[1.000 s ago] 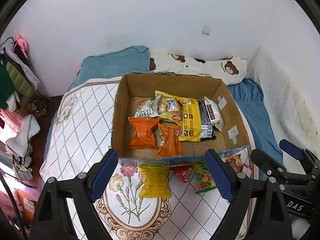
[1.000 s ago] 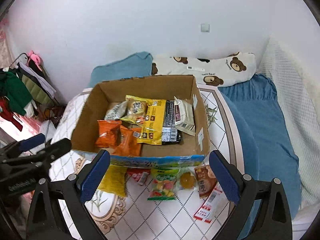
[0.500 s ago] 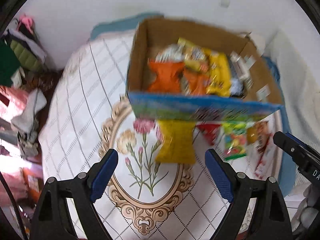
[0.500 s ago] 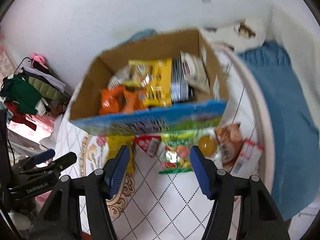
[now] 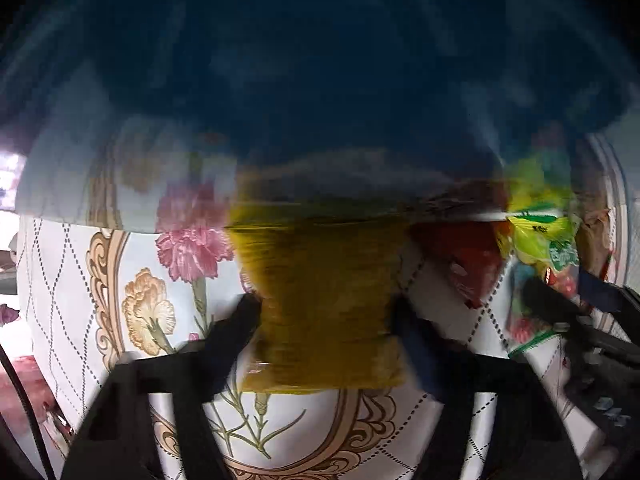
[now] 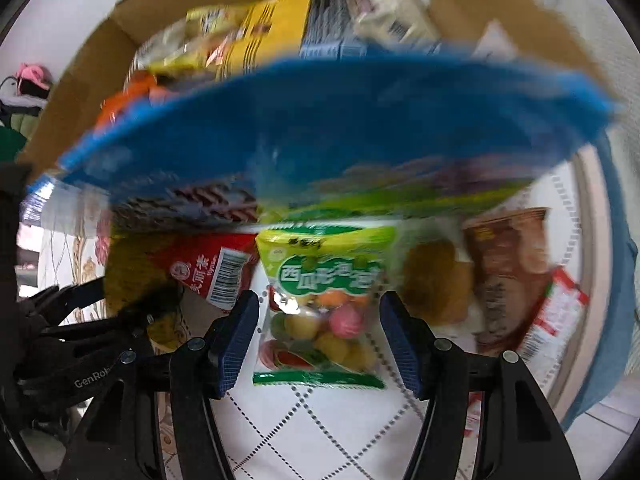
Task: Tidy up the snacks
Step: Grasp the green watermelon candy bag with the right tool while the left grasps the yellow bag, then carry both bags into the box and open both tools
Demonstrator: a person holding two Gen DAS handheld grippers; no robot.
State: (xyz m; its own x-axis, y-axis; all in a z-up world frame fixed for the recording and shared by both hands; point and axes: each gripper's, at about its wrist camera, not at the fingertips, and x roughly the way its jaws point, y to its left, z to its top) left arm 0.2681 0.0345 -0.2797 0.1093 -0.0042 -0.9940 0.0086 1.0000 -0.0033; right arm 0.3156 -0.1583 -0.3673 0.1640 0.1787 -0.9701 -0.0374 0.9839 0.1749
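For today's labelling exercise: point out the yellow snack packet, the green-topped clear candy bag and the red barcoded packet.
Yellow snack packet [image 5: 324, 312], left wrist view, middle of its front.
Green-topped clear candy bag [image 6: 324, 304], right wrist view, centre of bag.
Red barcoded packet [image 6: 208, 268], right wrist view, red printed face.

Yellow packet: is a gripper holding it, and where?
Cannot tell. The left gripper, jaws just closing, straddles the yellow packet at its two sides; blur hides whether they press.

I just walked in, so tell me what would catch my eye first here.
A green candy bag lies on the patterned tablecloth between the right claw's blue pads. The left claw straddles a yellow snack packet. Behind both looms the blue-fronted cardboard box heaped with snacks.
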